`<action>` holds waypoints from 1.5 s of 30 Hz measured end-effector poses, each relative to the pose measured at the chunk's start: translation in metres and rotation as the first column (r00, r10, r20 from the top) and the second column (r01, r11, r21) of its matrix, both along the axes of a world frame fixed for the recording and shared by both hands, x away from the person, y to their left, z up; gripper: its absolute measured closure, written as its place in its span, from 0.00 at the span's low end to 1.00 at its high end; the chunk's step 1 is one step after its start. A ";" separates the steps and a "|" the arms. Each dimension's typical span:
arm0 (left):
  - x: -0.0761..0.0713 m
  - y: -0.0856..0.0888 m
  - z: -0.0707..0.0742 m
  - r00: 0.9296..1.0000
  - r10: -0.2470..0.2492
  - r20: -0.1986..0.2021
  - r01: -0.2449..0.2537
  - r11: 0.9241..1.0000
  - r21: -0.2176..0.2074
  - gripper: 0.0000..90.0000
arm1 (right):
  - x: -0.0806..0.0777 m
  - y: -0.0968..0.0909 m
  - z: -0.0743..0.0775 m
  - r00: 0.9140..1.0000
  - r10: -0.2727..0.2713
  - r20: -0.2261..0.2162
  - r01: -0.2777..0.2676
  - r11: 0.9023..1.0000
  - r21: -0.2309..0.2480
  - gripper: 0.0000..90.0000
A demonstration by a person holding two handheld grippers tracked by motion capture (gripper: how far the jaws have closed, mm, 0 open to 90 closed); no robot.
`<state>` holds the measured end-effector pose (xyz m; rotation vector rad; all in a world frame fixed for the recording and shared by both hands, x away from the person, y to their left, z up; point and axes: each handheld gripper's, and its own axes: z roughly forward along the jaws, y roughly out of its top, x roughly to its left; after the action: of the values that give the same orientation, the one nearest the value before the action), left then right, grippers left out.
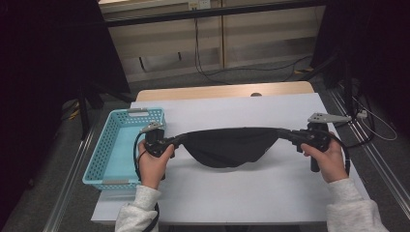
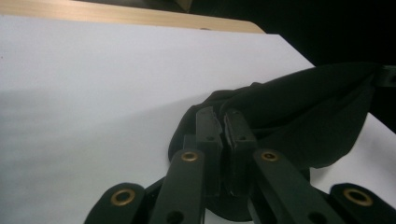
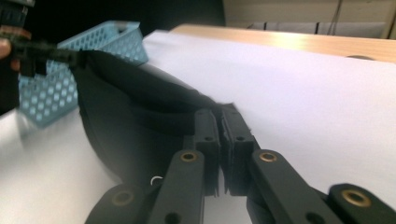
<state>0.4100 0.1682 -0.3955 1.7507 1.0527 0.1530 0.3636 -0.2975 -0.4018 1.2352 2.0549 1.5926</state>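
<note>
Holding black cloth [image 1: 227, 145] stretched | left tongs [image 1: 170, 141] and right tongs [image 1: 285, 133] both pinching its ends | risk: cloth slips out, misses blue basket [image 1: 104, 162]

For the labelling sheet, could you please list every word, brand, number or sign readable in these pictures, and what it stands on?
None can be read.
Black cloth: plain, no print.
Light blue perforated plastic basket: no label visible.
White table sheet: blank.
Small white curved mark by the right gripper's jaws: too small and blurred to read.
</note>
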 end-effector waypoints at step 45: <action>-0.001 -0.029 -0.047 0.991 -0.102 -0.093 0.114 0.983 0.145 0.45 | 0.019 0.006 -0.023 0.986 -0.163 -0.031 0.153 0.967 -0.202 0.96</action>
<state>0.4087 0.1391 -0.4424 1.9612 1.0260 0.0926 0.3829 -0.2917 -0.4244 1.3373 2.0292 1.2654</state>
